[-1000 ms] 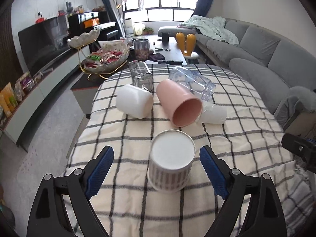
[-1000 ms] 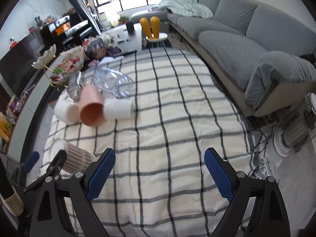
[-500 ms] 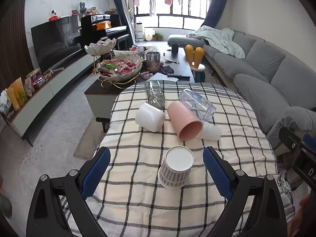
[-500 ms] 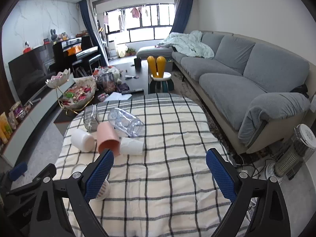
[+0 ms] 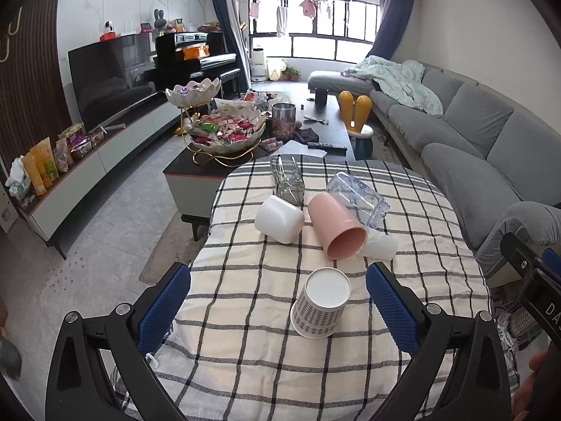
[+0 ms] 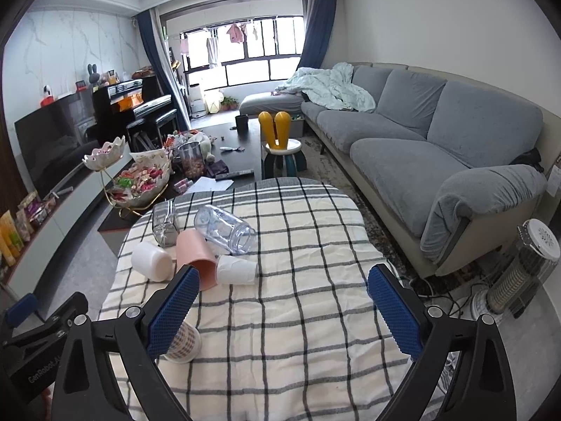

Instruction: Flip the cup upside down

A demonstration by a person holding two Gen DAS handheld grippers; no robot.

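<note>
A patterned paper cup (image 5: 320, 302) stands upside down, white base up, on the checked tablecloth (image 5: 245, 315). It also shows in the right wrist view (image 6: 182, 345), partly behind the left finger. My left gripper (image 5: 278, 307) is open and empty, raised above and behind the cup. My right gripper (image 6: 280, 310) is open and empty, high over the table's right half. Beyond the paper cup lie a pink cup (image 5: 335, 228), a white cup (image 5: 278, 219), a small white cup (image 5: 380, 247), a clear plastic cup (image 5: 357, 198) and a glass (image 5: 287, 179), all on their sides.
A coffee table (image 5: 245, 154) with a tiered snack bowl (image 5: 224, 129) stands beyond the table. A grey sofa (image 6: 438, 147) runs along the right. A heater (image 6: 519, 273) stands on the floor at the right. The other gripper's body (image 5: 533, 280) shows at the right edge.
Both grippers have risen and pulled back from the table, so the cups look smaller and farther. The paper cup stays upside down where it was. Both grippers stay open.
</note>
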